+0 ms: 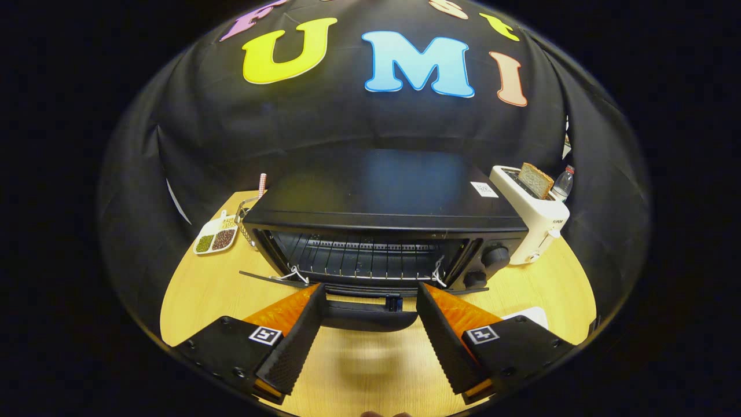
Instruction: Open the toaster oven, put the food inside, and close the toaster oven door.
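The black toaster oven (382,197) stands on the wooden table just ahead of me. Its door (272,278) is swung down flat toward me, and the wire rack (359,260) inside shows bare. The door's dark handle (370,317) lies crosswise between my two fingers. My gripper (370,292) is open wide, one finger at each end of the handle, and I cannot tell whether the fingers touch it. The corner of a white plate (532,315) peeks out behind the right finger; whatever is on it is hidden.
A white pop-up toaster (538,220) with a bread slice (535,179) stands right of the oven, a water bottle (562,184) behind it. Left of the oven lies a small white dish of beans (215,236). The oven's knobs (496,256) are on its right front.
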`<state>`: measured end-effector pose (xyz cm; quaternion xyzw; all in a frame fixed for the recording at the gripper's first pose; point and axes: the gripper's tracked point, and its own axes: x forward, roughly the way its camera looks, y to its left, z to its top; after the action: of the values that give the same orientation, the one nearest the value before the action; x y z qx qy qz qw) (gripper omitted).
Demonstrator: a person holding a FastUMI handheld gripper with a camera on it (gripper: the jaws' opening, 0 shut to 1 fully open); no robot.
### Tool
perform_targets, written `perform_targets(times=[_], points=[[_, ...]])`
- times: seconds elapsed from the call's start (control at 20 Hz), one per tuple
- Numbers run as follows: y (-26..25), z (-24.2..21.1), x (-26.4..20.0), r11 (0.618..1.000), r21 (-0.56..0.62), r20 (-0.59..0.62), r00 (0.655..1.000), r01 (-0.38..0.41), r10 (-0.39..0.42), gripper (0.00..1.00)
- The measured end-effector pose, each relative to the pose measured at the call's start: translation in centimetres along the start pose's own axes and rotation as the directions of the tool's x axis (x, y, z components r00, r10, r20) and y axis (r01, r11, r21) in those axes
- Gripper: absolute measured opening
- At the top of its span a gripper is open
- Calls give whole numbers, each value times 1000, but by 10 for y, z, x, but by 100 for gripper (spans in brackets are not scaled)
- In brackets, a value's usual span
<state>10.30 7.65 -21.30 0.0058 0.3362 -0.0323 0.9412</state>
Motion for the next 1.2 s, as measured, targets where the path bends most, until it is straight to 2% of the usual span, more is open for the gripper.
perform_targets(times=[0.25,0.45,0.6,0.85,1.2], points=[[0,-25,-7,1000,-7,-32,999,-14,14,97],[1,-60,-10,999,22,-113,993,-29,31,97],[-1,-102,-2,998,42,-223,974,-39,47,97],[-23,-155,-2,996,75,-339,938,-43,66,97],[-63,-143,-31,994,76,-299,949,-81,101,97]])
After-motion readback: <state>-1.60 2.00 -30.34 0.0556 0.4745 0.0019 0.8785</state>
